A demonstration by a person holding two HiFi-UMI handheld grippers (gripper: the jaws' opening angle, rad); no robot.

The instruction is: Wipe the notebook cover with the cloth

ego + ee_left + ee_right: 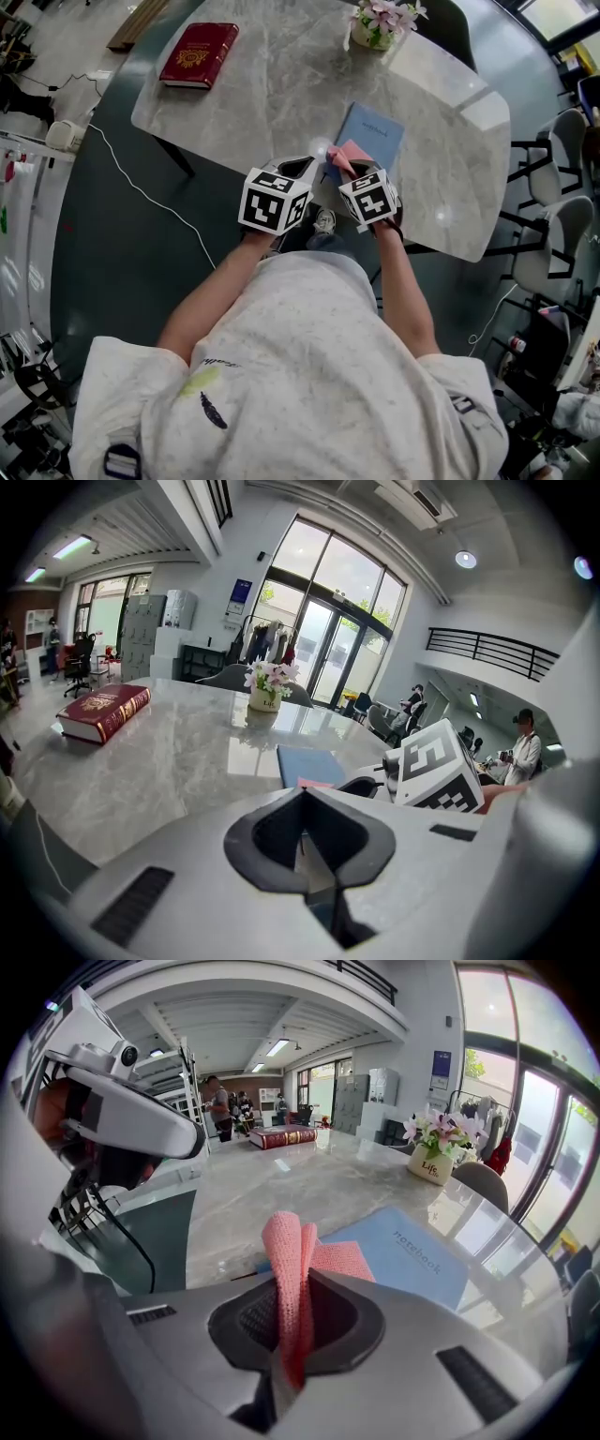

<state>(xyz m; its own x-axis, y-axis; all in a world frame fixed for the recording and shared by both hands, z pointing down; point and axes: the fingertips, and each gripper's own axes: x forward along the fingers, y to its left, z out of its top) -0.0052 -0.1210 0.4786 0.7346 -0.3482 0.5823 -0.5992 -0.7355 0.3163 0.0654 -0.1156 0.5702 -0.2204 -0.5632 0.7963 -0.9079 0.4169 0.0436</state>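
A light blue notebook [372,136] lies on the marble table [272,89], near its front edge; its cover [412,1255] reads "notebook". A pink cloth [292,1279] is pinched between the jaws of my right gripper [286,1354], folded upward, and its free end rests on the notebook's near corner [349,153]. My right gripper [361,178] hovers just at that corner. My left gripper [298,169] sits beside it to the left, over the table's edge, jaws together with nothing in them [314,874].
A dark red book [199,53] lies at the table's far left. A small flower pot [380,26] stands at the far edge. Chairs [553,216] stand to the right; a white cable [141,192] trails on the dark floor.
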